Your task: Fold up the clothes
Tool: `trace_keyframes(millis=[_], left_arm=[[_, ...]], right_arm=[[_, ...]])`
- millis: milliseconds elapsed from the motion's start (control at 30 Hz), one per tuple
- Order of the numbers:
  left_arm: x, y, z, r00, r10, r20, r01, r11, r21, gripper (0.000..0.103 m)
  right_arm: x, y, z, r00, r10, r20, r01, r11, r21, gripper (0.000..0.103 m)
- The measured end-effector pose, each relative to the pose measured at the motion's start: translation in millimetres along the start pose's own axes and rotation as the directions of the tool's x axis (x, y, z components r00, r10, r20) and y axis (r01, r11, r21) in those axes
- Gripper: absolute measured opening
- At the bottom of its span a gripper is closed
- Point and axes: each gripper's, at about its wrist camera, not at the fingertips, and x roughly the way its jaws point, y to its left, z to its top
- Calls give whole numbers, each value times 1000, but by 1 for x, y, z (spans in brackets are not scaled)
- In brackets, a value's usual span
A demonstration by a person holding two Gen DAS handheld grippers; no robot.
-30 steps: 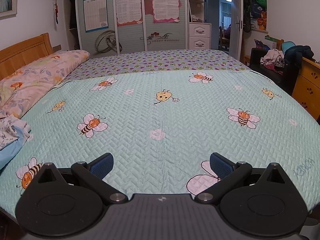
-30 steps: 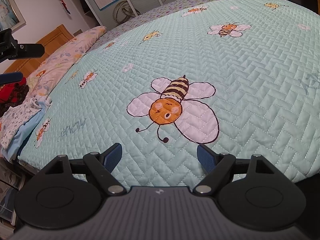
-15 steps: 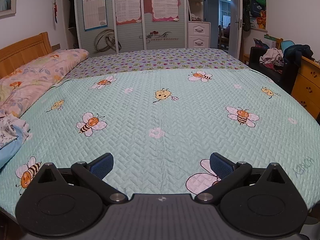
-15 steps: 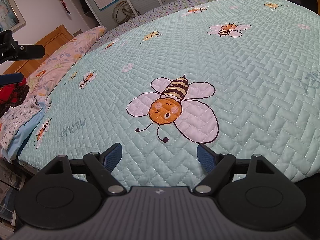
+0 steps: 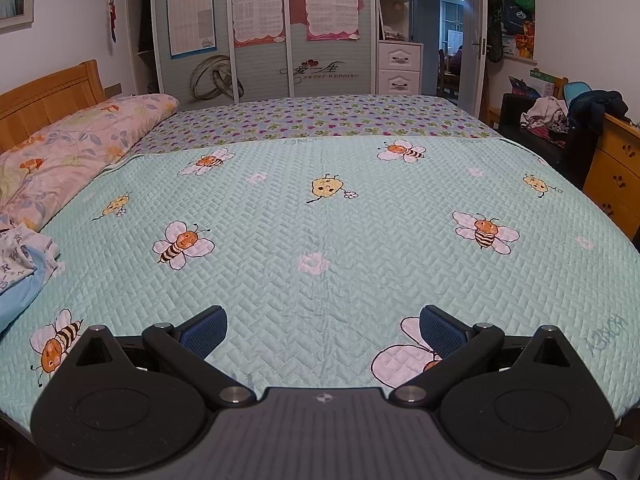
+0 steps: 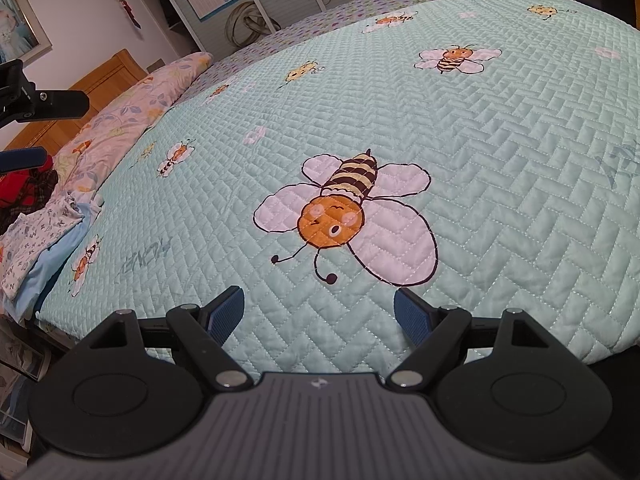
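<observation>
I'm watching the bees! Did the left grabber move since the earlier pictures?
Yes, a little. In the left wrist view the pillow and the bee sit slightly farther left than a second ago, so the left gripper turned slightly right.

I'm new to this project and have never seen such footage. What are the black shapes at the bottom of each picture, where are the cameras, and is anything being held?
Each picture comes from a camera mounted on a hand-held grasping tool, looking forward along its two blue-padded fingers. One shows the left tool, the other the right tool. Both are open and hold nothing. Below them lies a bed with a green bee-patterned quilt. The clothes to fold lie in a pile at its left edge, beside a floral pillow. The left tool also shows at the far left of the right view.
</observation>
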Motion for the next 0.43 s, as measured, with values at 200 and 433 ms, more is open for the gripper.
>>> trace_keyframes(millis=[200, 433], left_arm=[[-1, 1, -1, 1000, -3, 3, 3, 1000, 3, 102], [-2, 0, 0, 1000, -2, 2, 2, 1000, 3, 102]], right_arm=[[0, 0, 0, 1000, 0, -1, 0, 1000, 0, 83], [1, 1, -1, 1000, 1, -3, -1, 1000, -2, 83]])
